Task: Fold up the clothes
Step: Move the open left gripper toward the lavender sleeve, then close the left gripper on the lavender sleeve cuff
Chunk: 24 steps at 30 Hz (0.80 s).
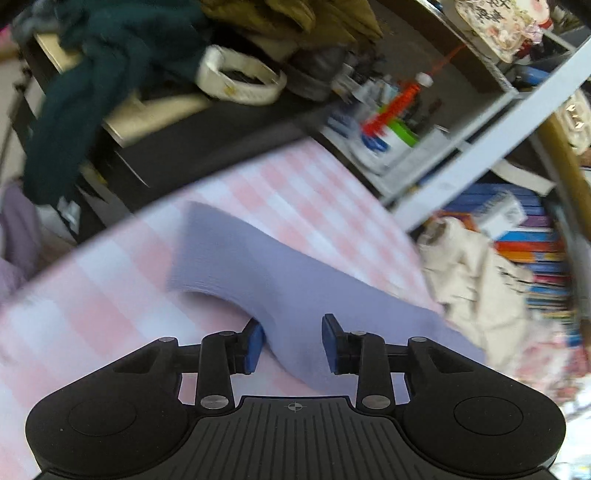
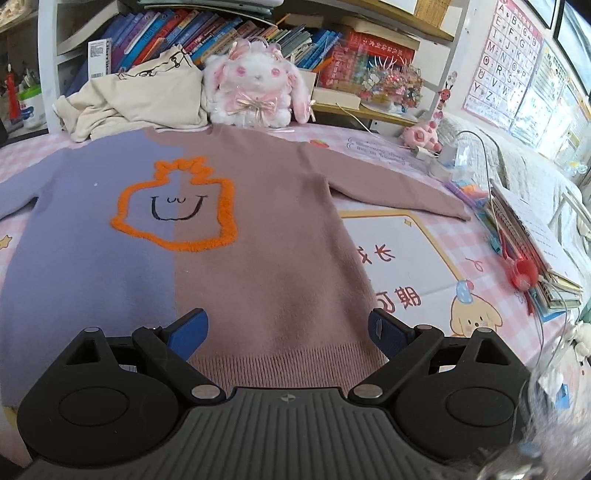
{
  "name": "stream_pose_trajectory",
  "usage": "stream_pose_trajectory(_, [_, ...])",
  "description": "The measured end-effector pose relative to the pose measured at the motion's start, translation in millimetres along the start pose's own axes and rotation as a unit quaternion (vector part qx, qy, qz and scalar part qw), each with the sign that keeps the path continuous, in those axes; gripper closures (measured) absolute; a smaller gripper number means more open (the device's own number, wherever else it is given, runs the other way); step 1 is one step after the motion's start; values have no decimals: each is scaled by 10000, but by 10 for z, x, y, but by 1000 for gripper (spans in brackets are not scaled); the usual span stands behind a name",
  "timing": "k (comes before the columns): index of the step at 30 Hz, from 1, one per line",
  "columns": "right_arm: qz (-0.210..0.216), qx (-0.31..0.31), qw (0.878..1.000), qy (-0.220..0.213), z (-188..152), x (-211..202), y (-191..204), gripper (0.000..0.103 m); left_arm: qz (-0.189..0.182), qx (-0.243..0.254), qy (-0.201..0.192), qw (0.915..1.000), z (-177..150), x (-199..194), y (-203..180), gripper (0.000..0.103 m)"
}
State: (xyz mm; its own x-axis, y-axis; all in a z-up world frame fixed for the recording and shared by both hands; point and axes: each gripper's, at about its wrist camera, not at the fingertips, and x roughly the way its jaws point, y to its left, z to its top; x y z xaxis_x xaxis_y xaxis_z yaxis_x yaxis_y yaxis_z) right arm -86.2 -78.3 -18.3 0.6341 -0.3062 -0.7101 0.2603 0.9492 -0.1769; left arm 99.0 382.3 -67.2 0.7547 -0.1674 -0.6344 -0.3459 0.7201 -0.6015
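Note:
A two-tone sweater (image 2: 258, 229), lilac on the left half and dusty pink on the right, lies flat on the pink checked bed cover (image 2: 424, 155); an orange outlined smiling figure is on its chest. My right gripper (image 2: 288, 328) hovers open over the pink ribbed hem (image 2: 273, 363), nothing between its fingers. In the left wrist view the lilac sleeve (image 1: 229, 254) runs across the checked cover (image 1: 295, 192) and passes between the jaws of my left gripper (image 1: 291, 343). Those jaws stand partly apart: the left pad is at the sleeve's edge, the right finger over the cloth.
A cream garment (image 2: 147, 96) and a plush rabbit (image 2: 255, 85) sit behind the sweater's collar, in front of bookshelves (image 2: 207, 33). Books, pens and a cable (image 2: 524, 236) lie along the bed's right side. A dark green garment (image 1: 92, 92) hangs over a black desk past the sleeve.

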Motion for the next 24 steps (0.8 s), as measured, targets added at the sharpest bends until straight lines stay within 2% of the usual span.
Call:
stream_pose_trajectory(3, [37, -64, 10000, -14, 2, 0, 16, 9, -123, -36, 72, 9999, -87, 33, -53, 67])
stream_pose_trajectory(7, [69, -59, 10000, -13, 15, 16, 2, 9, 64, 34, -77, 9999, -73, 10, -54, 67])
stream_pose_trajectory(11, [89, -45, 10000, 3, 30, 36, -17, 9, 130, -129, -247, 9995, 16, -42, 99, 68])
stream_pose_trajectory(15, [113, -94, 9999, 28, 36, 48, -8, 9, 33, -630, -409, 9972, 98, -59, 273, 71])
stream_pose_trajectory(21, [105, -154, 9998, 49, 14, 36, -17, 9, -127, -1406, -527, 9886, 140, -38, 423, 71])
stream_pose_trajectory(24, [54, -151, 9999, 36, -2, 14, -44, 9, -168, -1696, -563, 9838, 154, -23, 496, 78])
